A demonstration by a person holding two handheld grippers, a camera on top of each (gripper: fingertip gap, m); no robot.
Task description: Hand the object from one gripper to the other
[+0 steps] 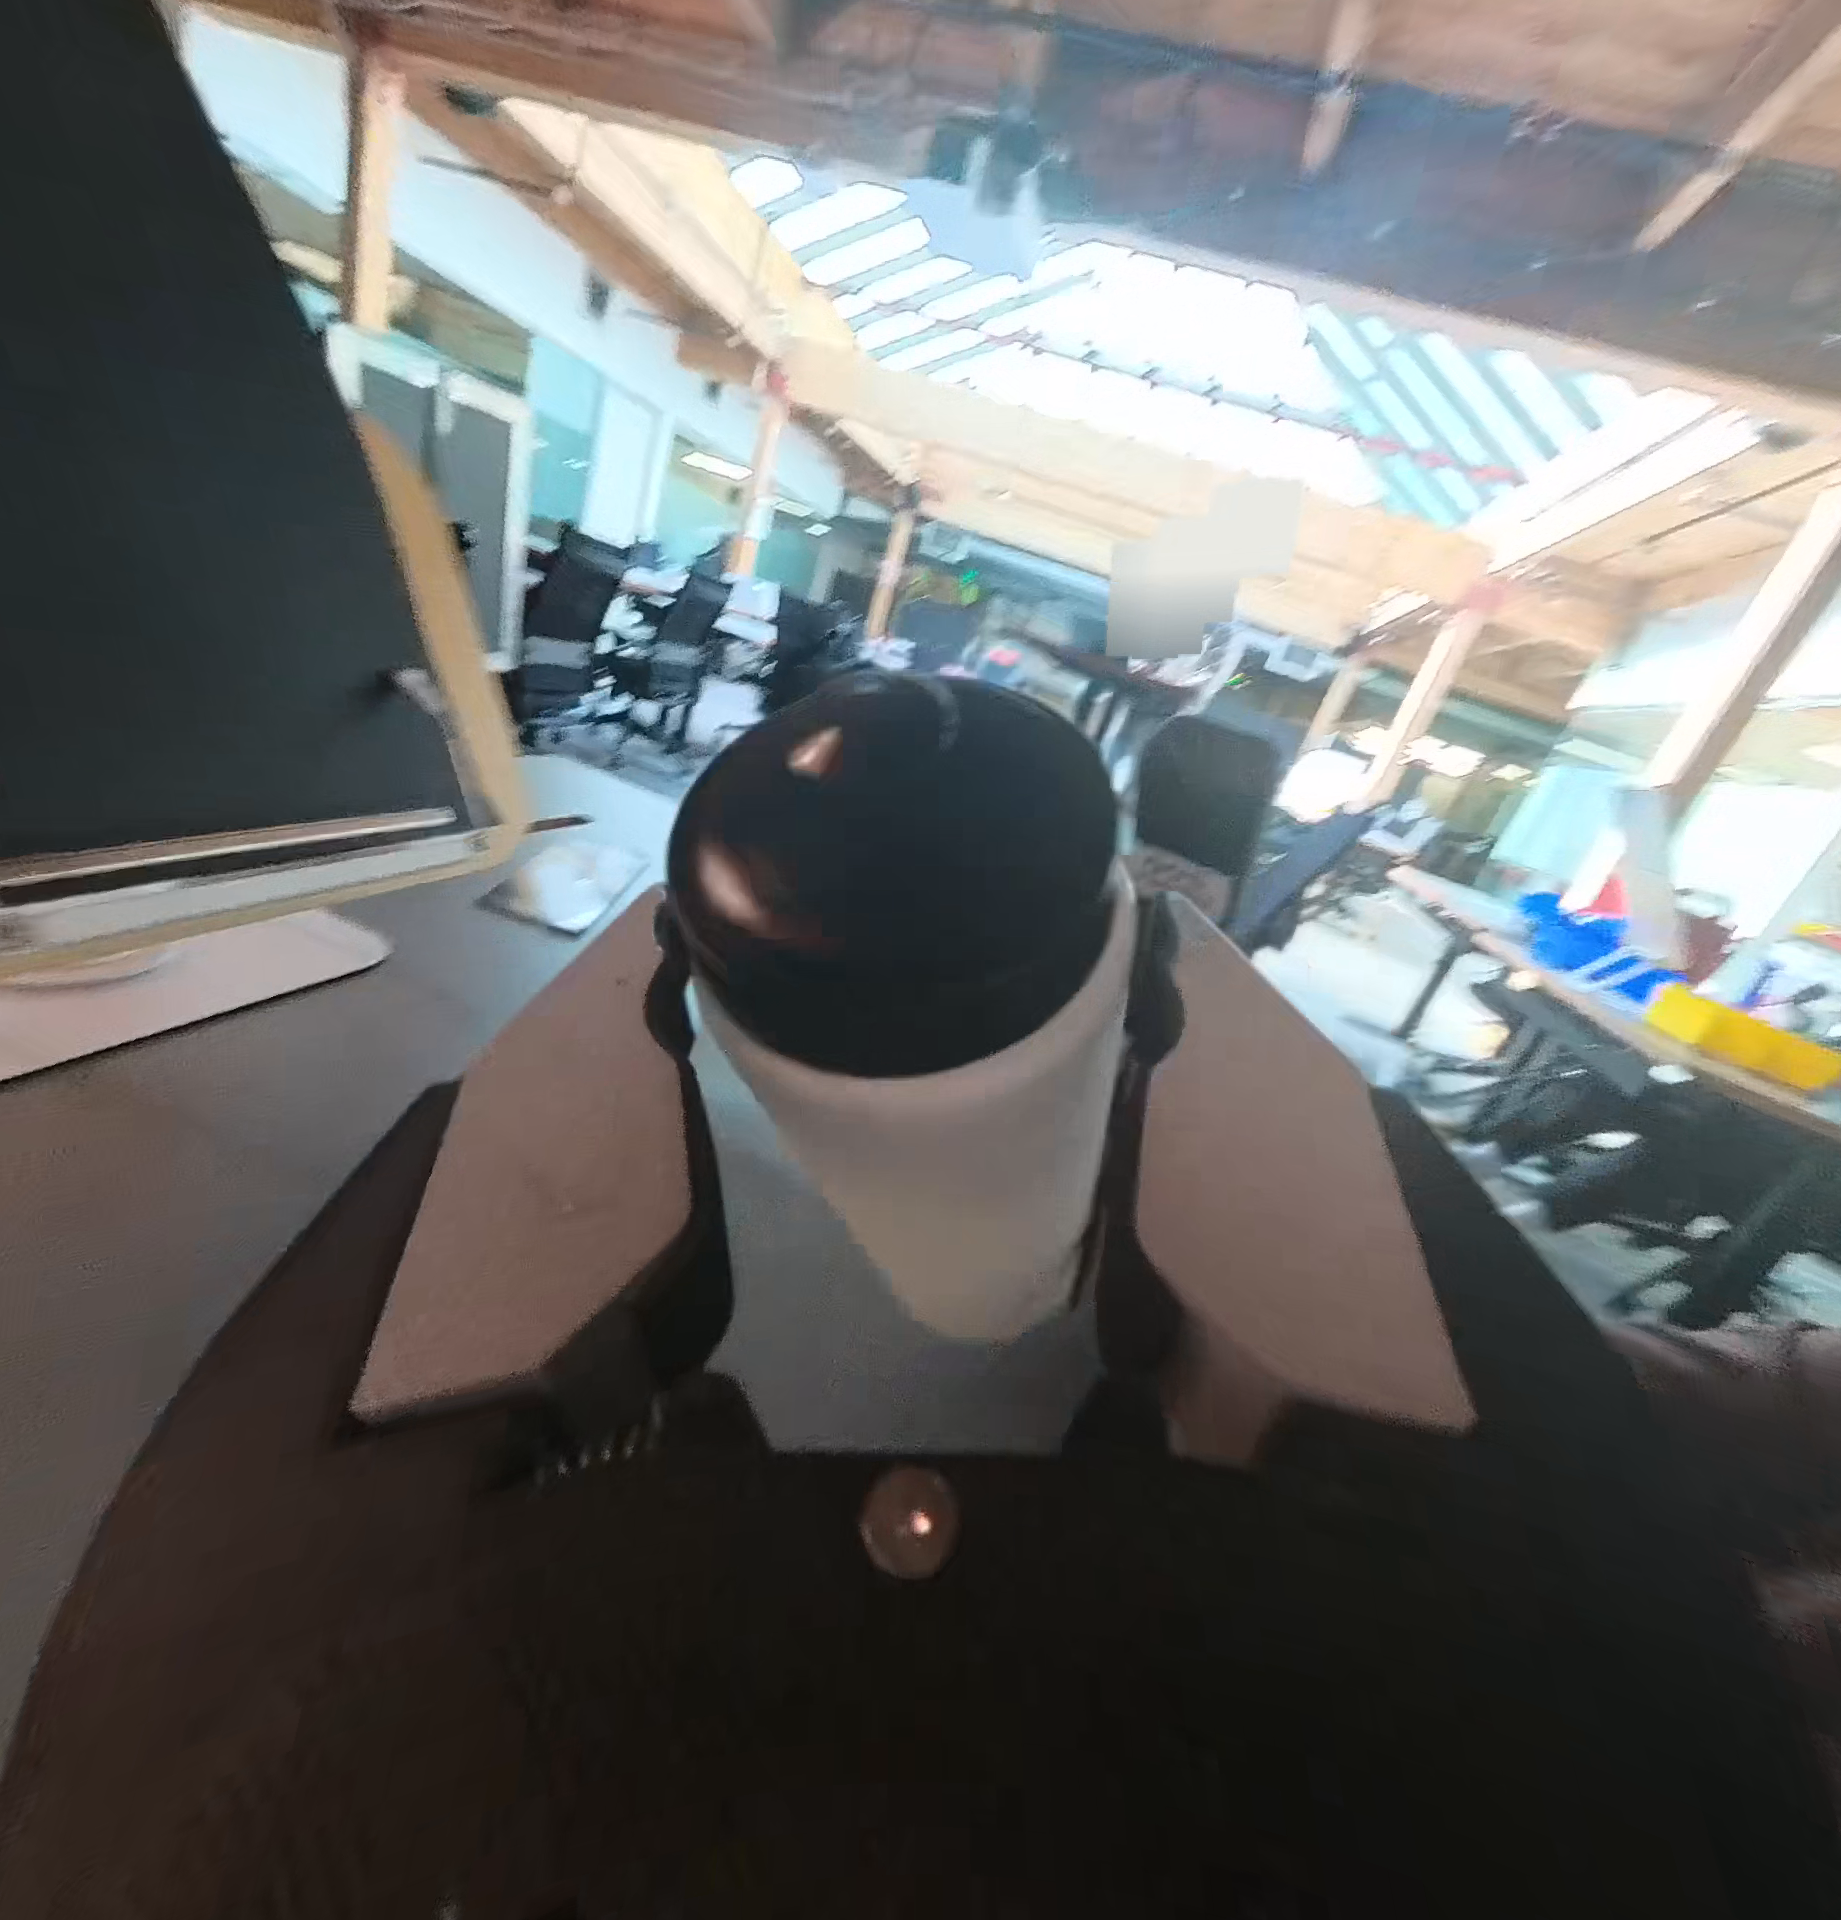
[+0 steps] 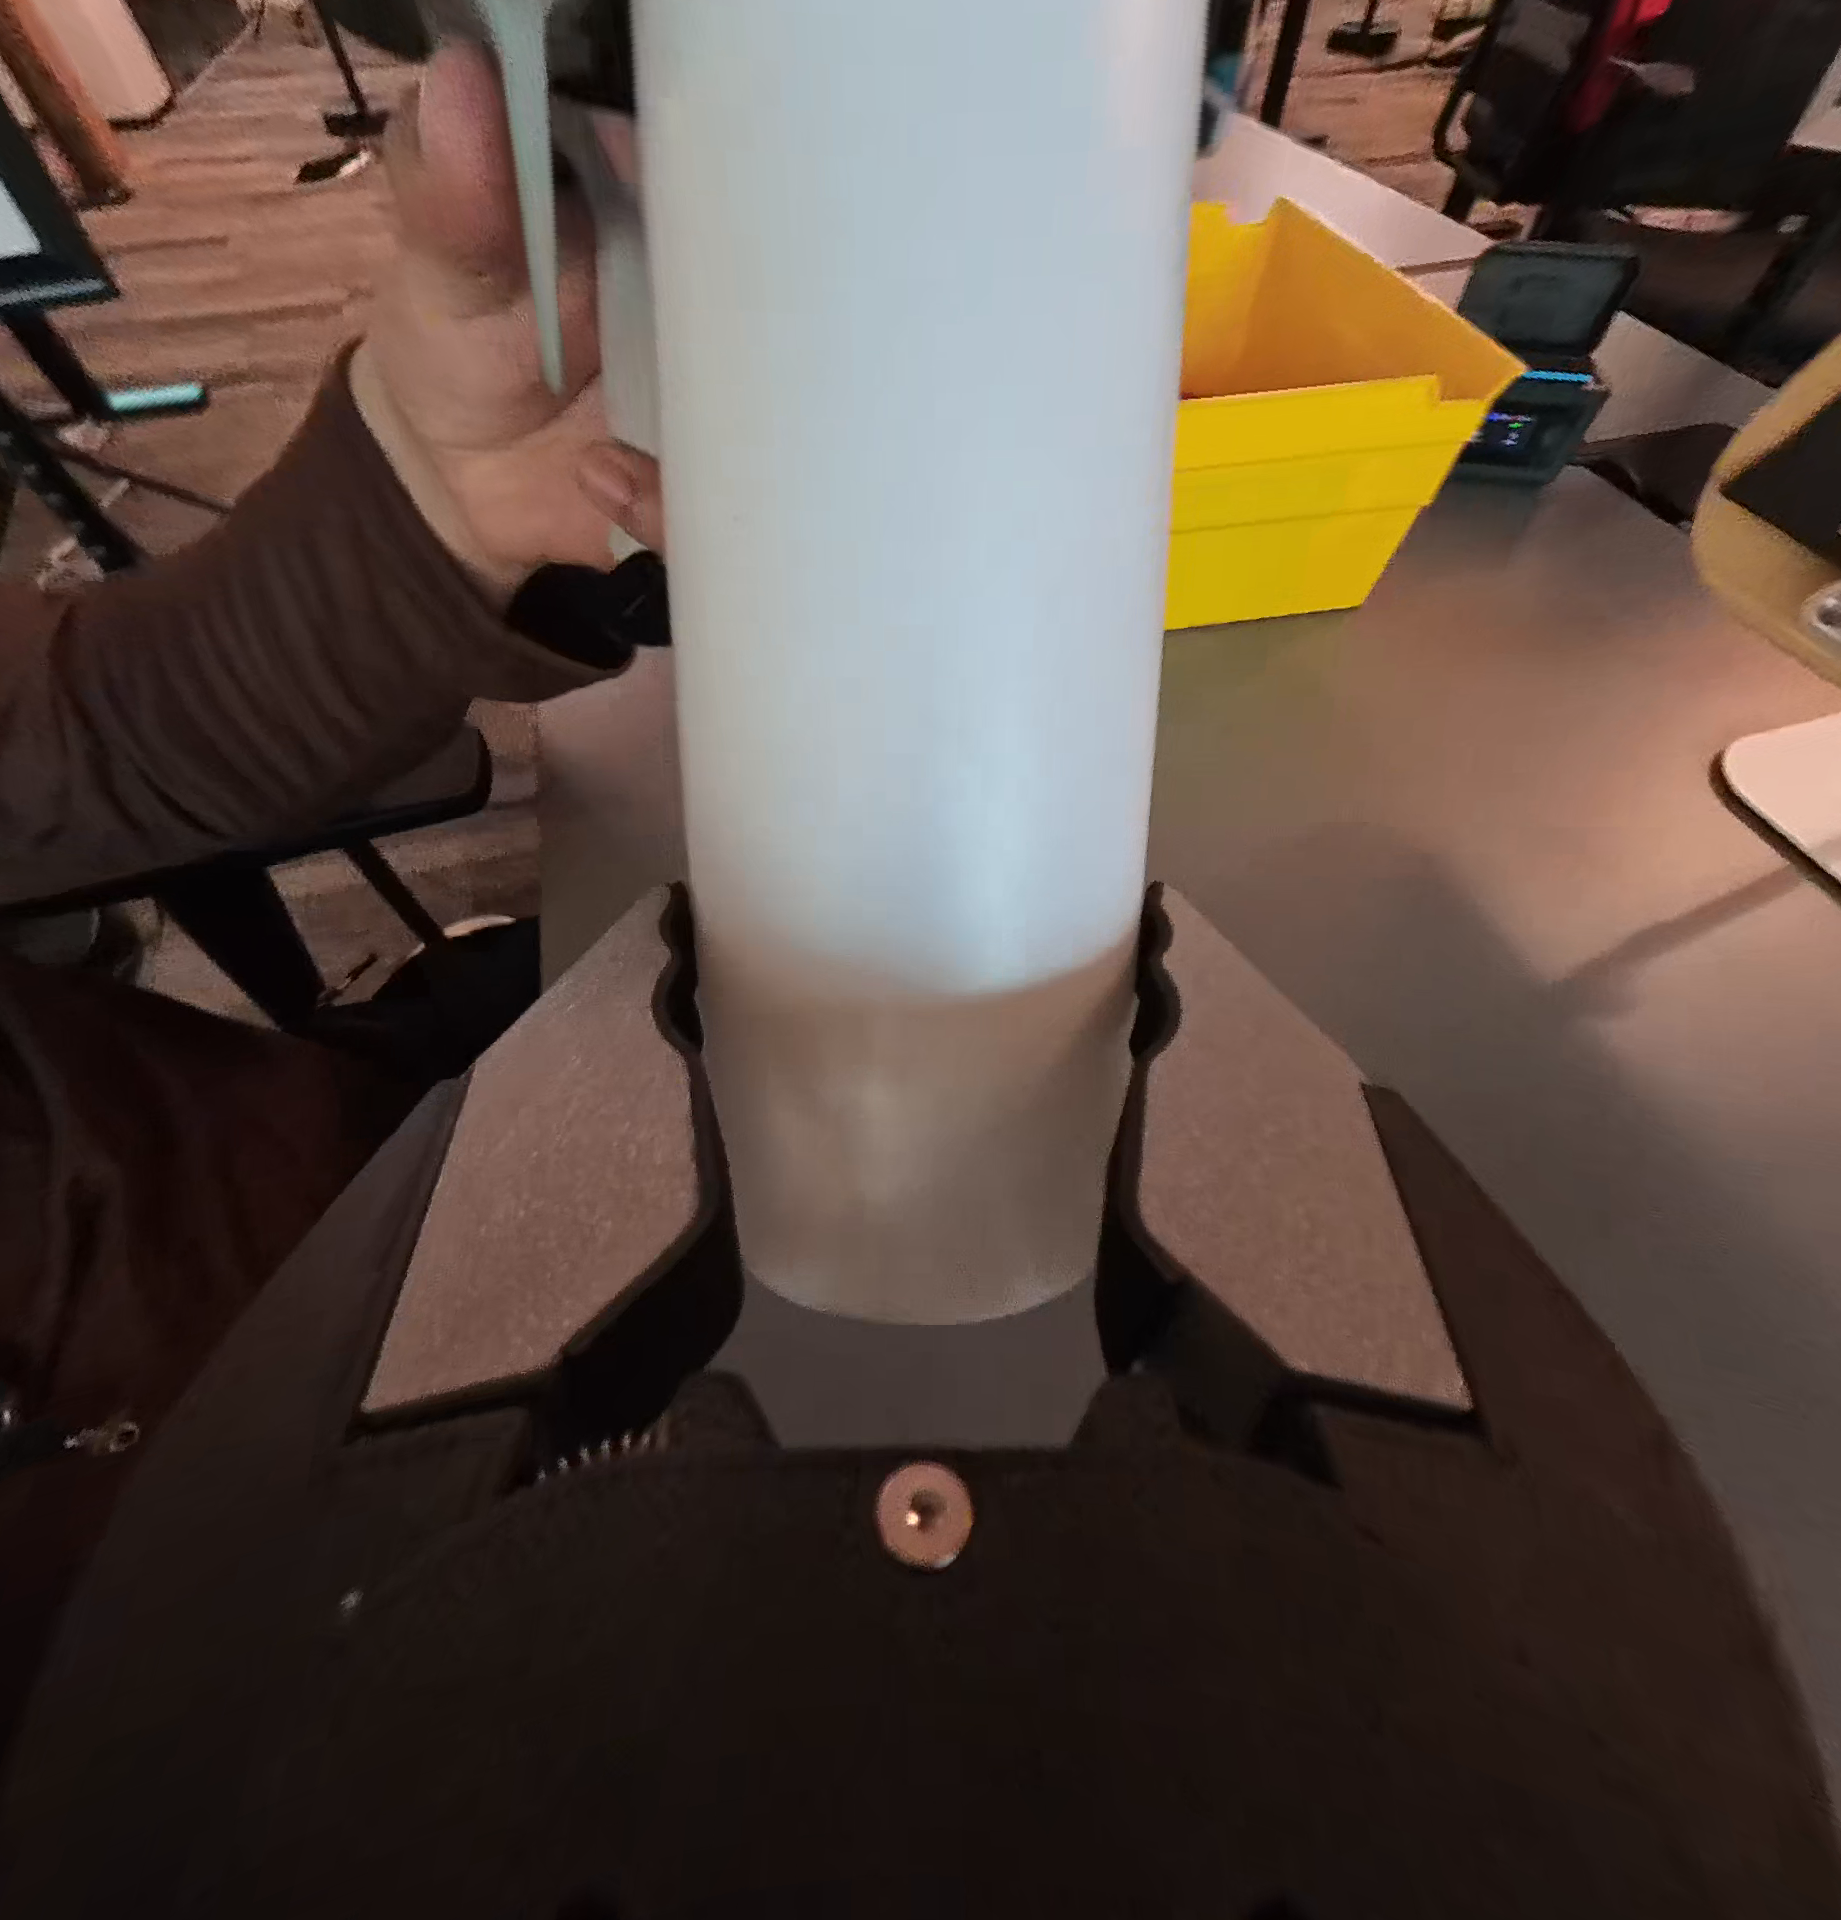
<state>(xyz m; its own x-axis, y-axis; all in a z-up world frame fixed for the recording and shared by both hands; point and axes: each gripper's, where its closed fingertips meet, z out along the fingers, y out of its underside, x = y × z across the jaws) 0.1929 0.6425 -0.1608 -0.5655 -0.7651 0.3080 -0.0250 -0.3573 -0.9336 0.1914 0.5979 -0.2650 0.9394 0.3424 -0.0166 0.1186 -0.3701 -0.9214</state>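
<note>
Both claws (image 1: 911,997) (image 2: 921,997) clamp bottle (image 2: 916,623); yellow bin (image 2: 1311,488) behind.

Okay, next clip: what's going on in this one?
A person is passing a white bottle with a black cap between two handheld grippers above a grey table. The left gripper grips it just under the cap, and the right gripper has its fingers against the bottom end. Both seem to be gripping, so the handover looks midway. A yellow bin sits on the table behind.
</note>
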